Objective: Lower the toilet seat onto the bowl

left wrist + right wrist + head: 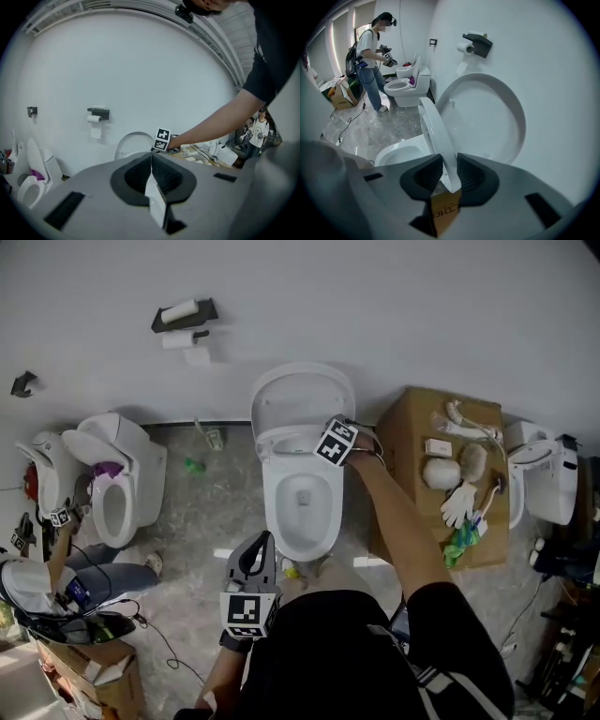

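Head view: right claw (330,446) covers toilet seat (281,440) rim.

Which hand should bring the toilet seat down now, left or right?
Right. The right gripper is clamped on the rim of the raised white plastic toilet seat, so it can likely just swing it down. The left gripper is shut on nothing and sits away from the seat.

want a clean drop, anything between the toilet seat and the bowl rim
Nothing; in the right gripper view the gap between seat and bowl rim is bare.
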### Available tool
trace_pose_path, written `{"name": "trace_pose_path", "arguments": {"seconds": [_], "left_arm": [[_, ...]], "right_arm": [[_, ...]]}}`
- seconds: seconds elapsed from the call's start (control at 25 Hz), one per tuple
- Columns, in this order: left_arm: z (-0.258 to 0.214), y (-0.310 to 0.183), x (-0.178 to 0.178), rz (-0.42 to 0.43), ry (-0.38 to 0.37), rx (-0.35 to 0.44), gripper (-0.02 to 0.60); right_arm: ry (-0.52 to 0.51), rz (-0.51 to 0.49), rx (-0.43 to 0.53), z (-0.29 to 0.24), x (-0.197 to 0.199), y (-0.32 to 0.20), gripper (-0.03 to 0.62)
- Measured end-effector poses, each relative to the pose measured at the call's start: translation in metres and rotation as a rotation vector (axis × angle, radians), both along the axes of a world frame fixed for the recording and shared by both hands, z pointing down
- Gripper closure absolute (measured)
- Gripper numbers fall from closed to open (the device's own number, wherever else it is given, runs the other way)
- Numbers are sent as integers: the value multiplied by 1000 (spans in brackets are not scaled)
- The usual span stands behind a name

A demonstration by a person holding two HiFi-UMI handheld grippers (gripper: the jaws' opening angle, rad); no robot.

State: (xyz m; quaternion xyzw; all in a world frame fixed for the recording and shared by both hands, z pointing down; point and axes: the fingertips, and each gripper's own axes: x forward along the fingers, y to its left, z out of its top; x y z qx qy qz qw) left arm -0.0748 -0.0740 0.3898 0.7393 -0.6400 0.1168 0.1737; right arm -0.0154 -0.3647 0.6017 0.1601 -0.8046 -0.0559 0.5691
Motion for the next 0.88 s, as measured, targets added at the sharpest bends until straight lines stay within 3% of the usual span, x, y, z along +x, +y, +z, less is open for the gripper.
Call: {"name": "trace_pose_path", "arguments": {"seconds": [0.56, 0.88], "left_arm": [[2, -17, 25, 145, 6, 13, 569], [7, -18, 46, 236, 17, 11, 569]], "right_arm": [[19, -30, -81, 5, 10, 48, 487], [35, -51, -64, 10, 21, 76, 488]]}}
